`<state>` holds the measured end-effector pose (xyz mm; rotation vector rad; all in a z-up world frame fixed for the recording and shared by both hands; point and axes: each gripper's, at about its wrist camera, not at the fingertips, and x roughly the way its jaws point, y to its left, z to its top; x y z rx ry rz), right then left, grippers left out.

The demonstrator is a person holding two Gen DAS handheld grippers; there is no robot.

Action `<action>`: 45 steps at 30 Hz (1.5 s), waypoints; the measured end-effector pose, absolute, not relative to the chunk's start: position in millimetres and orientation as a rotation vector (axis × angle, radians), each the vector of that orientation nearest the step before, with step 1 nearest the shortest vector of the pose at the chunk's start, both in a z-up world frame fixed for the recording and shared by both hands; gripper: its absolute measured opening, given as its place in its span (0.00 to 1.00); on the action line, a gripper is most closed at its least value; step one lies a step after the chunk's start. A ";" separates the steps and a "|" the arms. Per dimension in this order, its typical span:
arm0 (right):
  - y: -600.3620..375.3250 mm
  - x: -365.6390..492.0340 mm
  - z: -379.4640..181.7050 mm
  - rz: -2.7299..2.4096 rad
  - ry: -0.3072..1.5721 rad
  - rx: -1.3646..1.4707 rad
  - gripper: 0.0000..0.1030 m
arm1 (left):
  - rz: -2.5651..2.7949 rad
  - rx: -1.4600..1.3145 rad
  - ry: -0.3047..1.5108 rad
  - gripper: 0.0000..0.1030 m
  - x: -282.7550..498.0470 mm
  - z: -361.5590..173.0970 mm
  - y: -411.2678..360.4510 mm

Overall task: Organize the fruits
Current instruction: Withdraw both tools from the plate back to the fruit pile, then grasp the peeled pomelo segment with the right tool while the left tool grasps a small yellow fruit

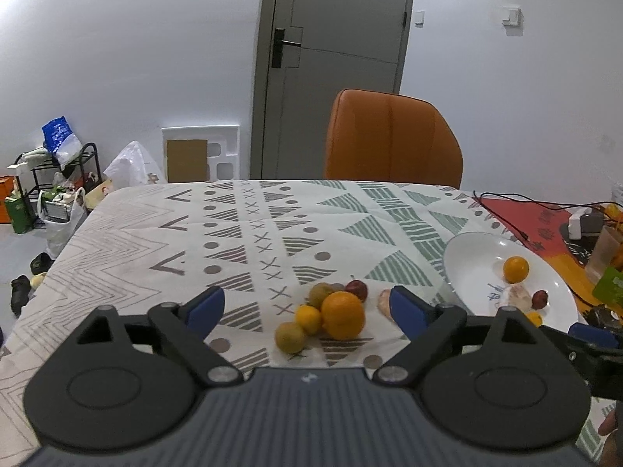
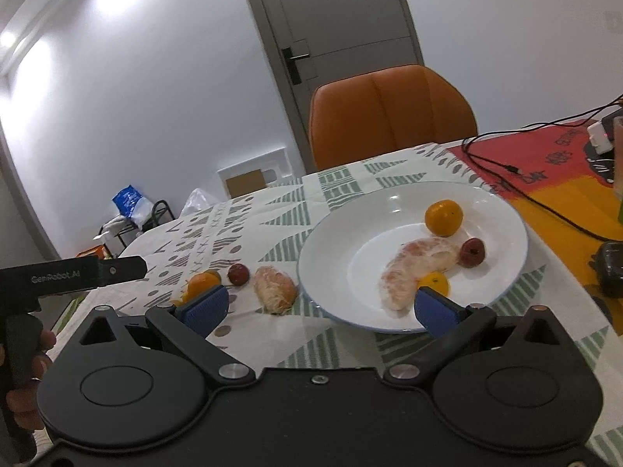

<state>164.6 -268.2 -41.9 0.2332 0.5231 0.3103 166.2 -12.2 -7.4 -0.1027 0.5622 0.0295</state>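
Observation:
A cluster of fruit lies on the patterned tablecloth: a large orange point(image 1: 342, 315), a small orange point(image 1: 308, 319), two greenish fruits point(image 1: 290, 337), a small red fruit point(image 1: 357, 290) and a peeled pomelo piece point(image 2: 274, 289). My left gripper point(image 1: 307, 307) is open, hovering just before the cluster. The white plate point(image 2: 335, 257) holds an orange point(image 2: 444, 218), a peeled pomelo segment point(image 2: 416, 268), a small red fruit point(image 2: 472, 252) and a small orange point(image 2: 434, 283). My right gripper point(image 2: 319, 305) is open at the plate's near left rim, with nothing between its fingers.
An orange chair point(image 1: 393, 140) stands at the table's far side before a grey door point(image 1: 335, 58). Black cables point(image 2: 525, 190) and a charger point(image 2: 601, 136) lie on a red mat at the right. A person's hand point(image 2: 23, 354) holds the left gripper's handle. Clutter and a rack point(image 1: 58, 183) sit on the floor left.

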 end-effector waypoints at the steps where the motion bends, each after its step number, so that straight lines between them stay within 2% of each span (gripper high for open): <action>1: -265.7 164.6 -42.0 0.316 0.524 0.224 1.00 | 0.033 -0.104 0.565 0.88 165.9 -8.2 -10.2; 11: -242.6 166.6 -40.1 0.417 0.512 0.163 0.98 | 0.041 -0.142 0.586 0.87 164.8 -17.3 7.1; 16: -229.6 171.2 -41.1 0.463 0.529 0.136 0.78 | 0.038 -0.160 0.597 0.85 166.4 -21.5 15.3; 19: -224.0 174.2 -44.0 0.474 0.544 0.131 0.71 | 0.030 -0.164 0.606 0.78 168.6 -26.0 17.6; 21: -221.0 175.9 -46.0 0.477 0.554 0.126 0.70 | 0.019 -0.171 0.615 0.70 170.7 -29.6 17.7; 25: -217.6 177.5 -47.9 0.474 0.557 0.118 0.68 | 0.006 -0.198 0.615 0.63 173.2 -36.6 19.4; 27: -214.2 180.5 -49.4 0.478 0.571 0.109 0.64 | -0.004 -0.203 0.626 0.56 175.2 -39.6 19.0; 38: -196.1 193.6 -50.2 0.479 0.587 0.061 0.60 | -0.055 -0.227 0.655 0.43 189.2 -52.5 20.6; 45: -187.0 204.8 -59.3 0.431 0.628 0.020 0.55 | -0.081 -0.242 0.679 0.27 199.2 -61.9 17.8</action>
